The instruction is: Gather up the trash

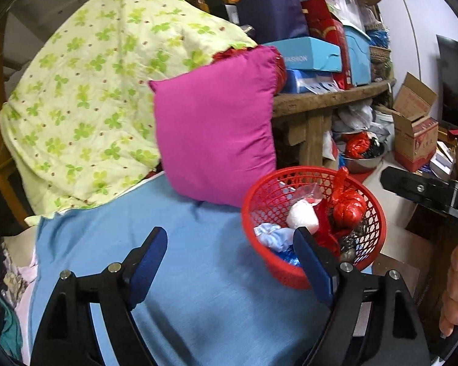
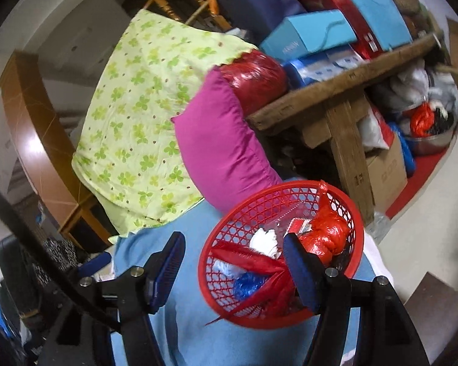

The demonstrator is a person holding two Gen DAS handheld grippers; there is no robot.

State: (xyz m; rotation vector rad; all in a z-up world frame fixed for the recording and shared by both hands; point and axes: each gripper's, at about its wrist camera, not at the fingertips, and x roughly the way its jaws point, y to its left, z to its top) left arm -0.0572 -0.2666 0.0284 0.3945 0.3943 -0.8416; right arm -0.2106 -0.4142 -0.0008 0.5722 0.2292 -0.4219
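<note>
— What lies on the blue sheet point(image 1: 198, 274)?
— Both grippers' fingers, left gripper point(image 1: 229, 262) and right gripper point(image 2: 233, 267), spread apart, gripping nothing. Just beyond, the red basket point(image 1: 372, 244) holds trash, near the magenta pillow point(image 1: 213, 134).

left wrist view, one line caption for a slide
Open left tongs above blue sheet, beside red basket of trash.

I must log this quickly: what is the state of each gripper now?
Left gripper: open, holding nothing.
Right gripper: open, holding nothing; the red basket is just beyond.
</note>
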